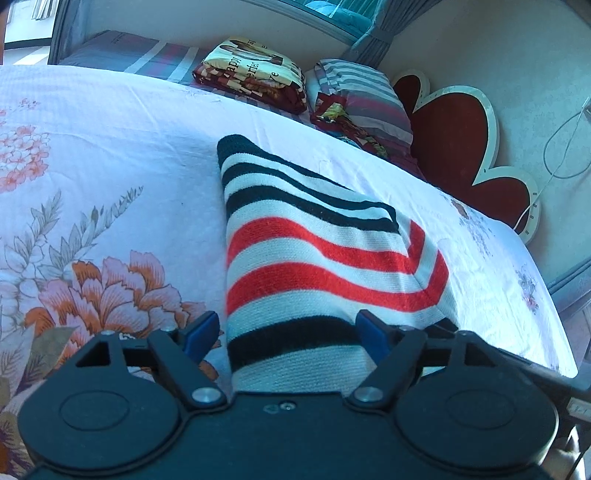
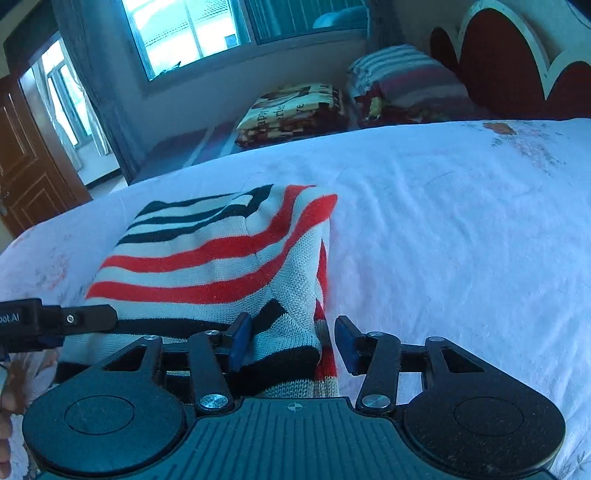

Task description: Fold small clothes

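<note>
Floral bedsheet (image 1: 92,155) under a folded striped sweater (image 1: 314,251) — soft, light knit, floppy; best pinched at its near corners. Left gripper (image 1: 291,332) and right gripper (image 2: 291,343) both gape, straddling its near edge without pressing.

bed: floral bedsheet (image 1: 92,155) | far end: red scalloped headboard (image 1: 454,144), striped pillow (image 2: 402,74), folded blankets (image 2: 295,110) | ahead-left: daylit window (image 2: 192,33), grey curtain (image 2: 85,74), brown door (image 2: 26,173)

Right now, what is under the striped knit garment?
The striped knit garment lies folded on the floral bedsheet, which shows on all sides of it. Its own lower layers are folded beneath. Whether anything else lies under it cannot be seen; the cloth covers that spot.
</note>
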The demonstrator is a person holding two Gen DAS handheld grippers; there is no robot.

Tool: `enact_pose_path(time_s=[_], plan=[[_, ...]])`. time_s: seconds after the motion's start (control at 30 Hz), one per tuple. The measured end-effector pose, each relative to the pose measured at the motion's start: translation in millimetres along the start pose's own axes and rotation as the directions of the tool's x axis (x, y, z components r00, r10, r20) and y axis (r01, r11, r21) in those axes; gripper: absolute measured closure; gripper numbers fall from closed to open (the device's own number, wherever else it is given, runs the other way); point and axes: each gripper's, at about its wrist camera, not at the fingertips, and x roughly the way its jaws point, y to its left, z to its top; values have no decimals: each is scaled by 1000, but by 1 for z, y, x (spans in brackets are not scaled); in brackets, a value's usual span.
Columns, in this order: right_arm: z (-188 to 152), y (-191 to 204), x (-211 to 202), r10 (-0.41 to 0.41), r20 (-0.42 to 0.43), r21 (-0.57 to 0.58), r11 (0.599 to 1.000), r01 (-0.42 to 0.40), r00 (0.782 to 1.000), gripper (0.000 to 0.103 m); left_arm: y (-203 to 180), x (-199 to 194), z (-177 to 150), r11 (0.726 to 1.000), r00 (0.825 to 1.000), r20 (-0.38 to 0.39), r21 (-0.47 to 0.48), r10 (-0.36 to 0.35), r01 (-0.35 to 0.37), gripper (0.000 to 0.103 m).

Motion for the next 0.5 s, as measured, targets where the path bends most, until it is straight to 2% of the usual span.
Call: enact_pose_path(time_s=[0.17, 0.23, 0.27, 0.3, 0.4, 0.5], plan=[[8, -4, -15, 34, 6, 30, 999, -35, 999, 54, 7, -7, 1, 1000, 999, -25, -21, -21, 20, 19], [13, -10, -18, 50, -3, 70, 996, -49, 999, 41, 9, -9, 1, 999, 999, -32, -26, -30, 29, 18], [15, -13, -19, 65, -6, 88, 994, -64, 998, 28, 11, -9, 0, 999, 999, -38, -33, -35, 34, 18], [16, -16, -20, 84, -3, 102, 991, -84, 996, 25, 13, -10, 0, 998, 998, -45, -45, -43, 41, 17], [23, -21, -15, 109, -21, 124, 987, -106, 994, 25, 16, -5, 2, 995, 996, -65, -72, -69, 64, 17], [27, -32, 0, 169, -73, 193, 969, -152, 983, 25, 19, 2, 2, 991, 991, -86, -97, -104, 95, 17]])
